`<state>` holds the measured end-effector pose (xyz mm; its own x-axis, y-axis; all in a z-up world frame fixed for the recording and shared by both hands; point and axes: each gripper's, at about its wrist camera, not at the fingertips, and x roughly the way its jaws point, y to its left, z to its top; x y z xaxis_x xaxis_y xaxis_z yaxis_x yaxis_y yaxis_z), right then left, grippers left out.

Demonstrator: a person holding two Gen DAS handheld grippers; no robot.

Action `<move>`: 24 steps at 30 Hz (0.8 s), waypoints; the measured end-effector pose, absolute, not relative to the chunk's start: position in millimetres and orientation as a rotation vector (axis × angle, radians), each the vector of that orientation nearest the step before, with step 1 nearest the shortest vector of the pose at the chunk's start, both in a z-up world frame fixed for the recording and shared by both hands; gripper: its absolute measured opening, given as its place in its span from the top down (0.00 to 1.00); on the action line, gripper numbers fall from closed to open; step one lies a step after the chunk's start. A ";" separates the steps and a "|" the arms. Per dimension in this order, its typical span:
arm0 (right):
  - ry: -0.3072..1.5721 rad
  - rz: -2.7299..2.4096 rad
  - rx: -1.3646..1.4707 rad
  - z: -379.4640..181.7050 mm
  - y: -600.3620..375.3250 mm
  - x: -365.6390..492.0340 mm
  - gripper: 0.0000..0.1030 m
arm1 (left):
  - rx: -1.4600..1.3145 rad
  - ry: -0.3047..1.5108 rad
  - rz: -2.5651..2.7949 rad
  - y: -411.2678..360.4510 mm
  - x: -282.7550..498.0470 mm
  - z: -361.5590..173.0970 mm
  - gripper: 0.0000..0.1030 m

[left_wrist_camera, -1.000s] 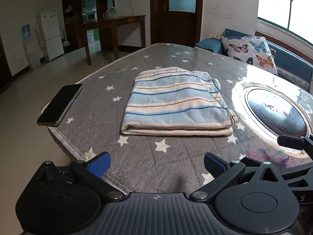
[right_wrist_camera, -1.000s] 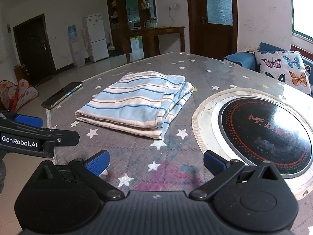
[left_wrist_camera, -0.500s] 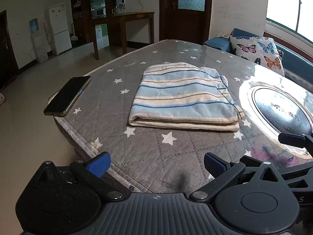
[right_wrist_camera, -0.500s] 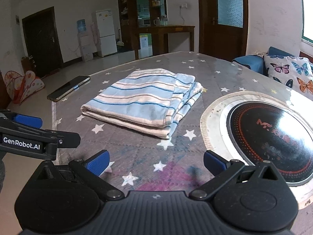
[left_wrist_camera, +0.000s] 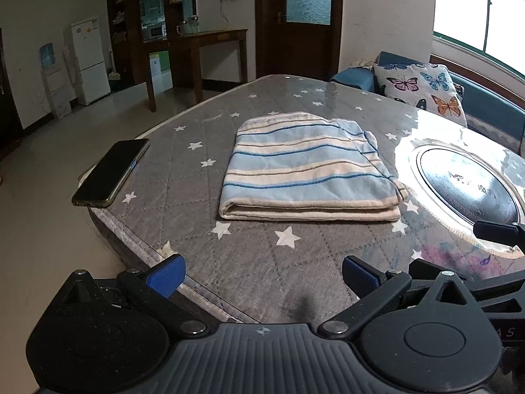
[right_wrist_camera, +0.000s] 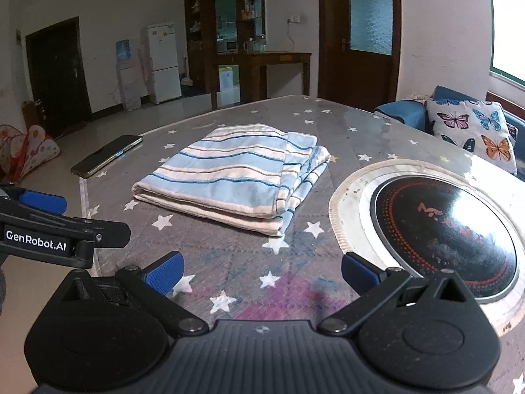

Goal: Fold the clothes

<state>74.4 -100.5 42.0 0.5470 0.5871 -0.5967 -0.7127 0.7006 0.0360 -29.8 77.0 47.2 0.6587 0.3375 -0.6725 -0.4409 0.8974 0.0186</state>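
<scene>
A blue and cream striped cloth (left_wrist_camera: 308,167) lies folded flat in a neat rectangle on the grey star-patterned table (left_wrist_camera: 269,262). It also shows in the right wrist view (right_wrist_camera: 236,174). My left gripper (left_wrist_camera: 262,274) is open and empty, above the table's near edge, well short of the cloth. My right gripper (right_wrist_camera: 261,274) is open and empty, above the table in front of the cloth. The left gripper's side (right_wrist_camera: 49,233) shows at the left of the right wrist view.
A black phone (left_wrist_camera: 111,172) lies at the table's left corner, also in the right wrist view (right_wrist_camera: 106,156). A round inset hotplate (right_wrist_camera: 446,229) sits at the right of the table. A sofa with a butterfly cushion (left_wrist_camera: 423,88) stands behind.
Both grippers have drawn back and risen a little from the cloth. The folded cloth and the phone have not moved. Both grippers stay open.
</scene>
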 end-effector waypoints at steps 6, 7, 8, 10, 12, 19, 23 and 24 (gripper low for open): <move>0.625 0.742 -0.213 38.3 -100.1 72.1 0.00 | -0.140 0.725 0.415 80.8 -26.4 45.5 0.00; 0.626 0.736 -0.214 37.7 -100.0 72.2 0.00 | -0.137 0.726 0.409 81.4 -25.2 44.9 0.00; 0.625 0.732 -0.213 37.0 -100.1 72.4 0.00 | -0.133 0.727 0.405 81.8 -24.0 44.0 0.00; 0.624 0.723 -0.209 36.7 -100.3 73.4 0.00 | -0.127 0.727 0.397 82.9 -22.1 42.6 0.00; 0.627 0.708 -0.202 35.9 -99.7 75.0 0.00 | -0.128 0.733 0.388 85.5 -19.9 40.5 0.00; 0.638 0.687 -0.207 33.0 -93.3 76.1 0.00 | -0.125 0.737 0.359 93.1 -12.7 36.2 0.00; 0.636 0.680 -0.222 33.7 -86.6 75.7 0.00 | -0.134 0.739 0.344 99.0 -9.0 33.2 0.00; 0.636 0.680 -0.224 33.7 -84.9 76.1 0.00 | -0.136 0.742 0.342 100.6 -7.8 32.5 0.00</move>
<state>76.1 -84.9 33.7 0.5988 0.5148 -0.6135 -0.6466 0.7628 0.0091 -7.8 100.6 32.5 0.6852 0.2565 -0.6817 -0.3518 0.9361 -0.0015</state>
